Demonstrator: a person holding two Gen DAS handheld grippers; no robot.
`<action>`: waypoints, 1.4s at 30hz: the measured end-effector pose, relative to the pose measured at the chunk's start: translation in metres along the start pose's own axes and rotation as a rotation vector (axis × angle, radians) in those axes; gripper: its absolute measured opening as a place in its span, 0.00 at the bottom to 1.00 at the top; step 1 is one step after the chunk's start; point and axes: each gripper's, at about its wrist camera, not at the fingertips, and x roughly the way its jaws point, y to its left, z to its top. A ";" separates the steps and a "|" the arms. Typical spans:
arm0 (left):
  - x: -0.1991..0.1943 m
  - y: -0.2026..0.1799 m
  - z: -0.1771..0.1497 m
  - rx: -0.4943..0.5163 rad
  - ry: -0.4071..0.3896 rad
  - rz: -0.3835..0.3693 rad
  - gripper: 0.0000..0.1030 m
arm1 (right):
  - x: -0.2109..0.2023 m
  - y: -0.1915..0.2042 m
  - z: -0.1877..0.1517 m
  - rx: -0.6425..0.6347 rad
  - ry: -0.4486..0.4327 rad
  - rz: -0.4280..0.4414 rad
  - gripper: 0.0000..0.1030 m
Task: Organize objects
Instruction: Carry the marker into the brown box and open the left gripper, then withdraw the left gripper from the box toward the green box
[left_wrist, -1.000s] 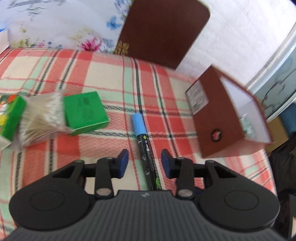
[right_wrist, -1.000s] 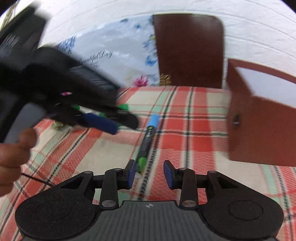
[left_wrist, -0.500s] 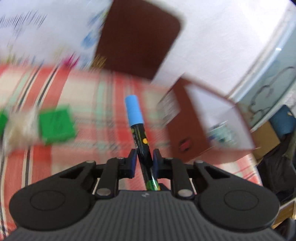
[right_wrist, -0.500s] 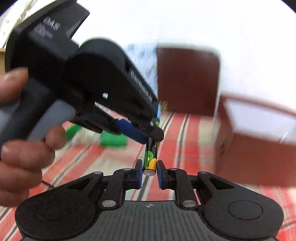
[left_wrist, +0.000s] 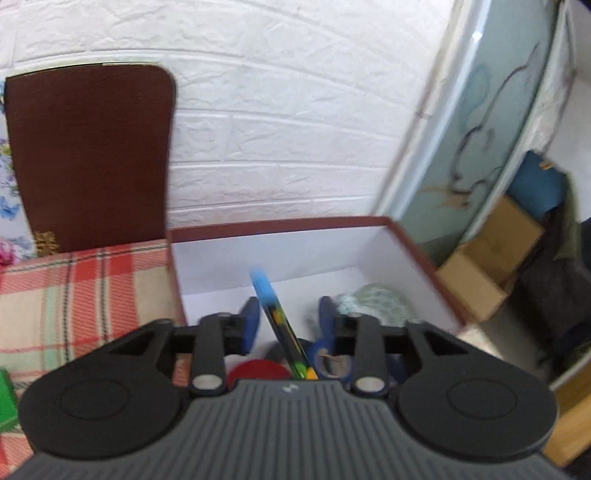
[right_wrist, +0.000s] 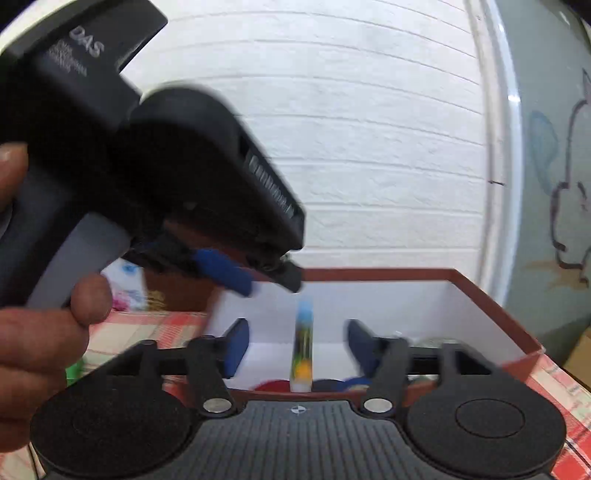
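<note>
A black marker with a light-blue cap (left_wrist: 275, 317) hangs blurred over the open brown box (left_wrist: 280, 223), which is white inside. It stands between the fingers of my left gripper (left_wrist: 289, 323), whose jaws are opening, and neither pad presses on it. In the right wrist view the same marker (right_wrist: 303, 347) stands upright in the wide gap of my right gripper (right_wrist: 297, 345). Those jaws are opening too and touch nothing. The left gripper (right_wrist: 260, 278), held by a hand (right_wrist: 44, 339), hovers just above the box rim (right_wrist: 369, 274).
Inside the box lie a red round thing (left_wrist: 255, 369) and a pale green mesh bundle (left_wrist: 373, 302). A brown board (left_wrist: 88, 155) leans on the white brick wall. The plaid cloth (left_wrist: 74, 288) spreads left, and cardboard boxes (left_wrist: 491, 258) stand on the floor at right.
Both grippers closed on the marker, lifted it off the cloth and carried it right over the box. Both jaws have since spread apart, leaving the marker loose.
</note>
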 end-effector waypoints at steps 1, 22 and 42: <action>0.005 0.000 -0.003 0.007 0.010 0.023 0.37 | 0.000 -0.007 -0.002 0.020 0.000 -0.001 0.58; -0.098 0.179 -0.157 -0.163 0.056 0.331 0.44 | -0.057 0.075 -0.067 -0.069 0.209 0.310 0.58; -0.138 0.274 -0.204 -0.265 -0.179 0.577 0.73 | 0.063 0.262 -0.056 -0.364 0.294 0.545 0.71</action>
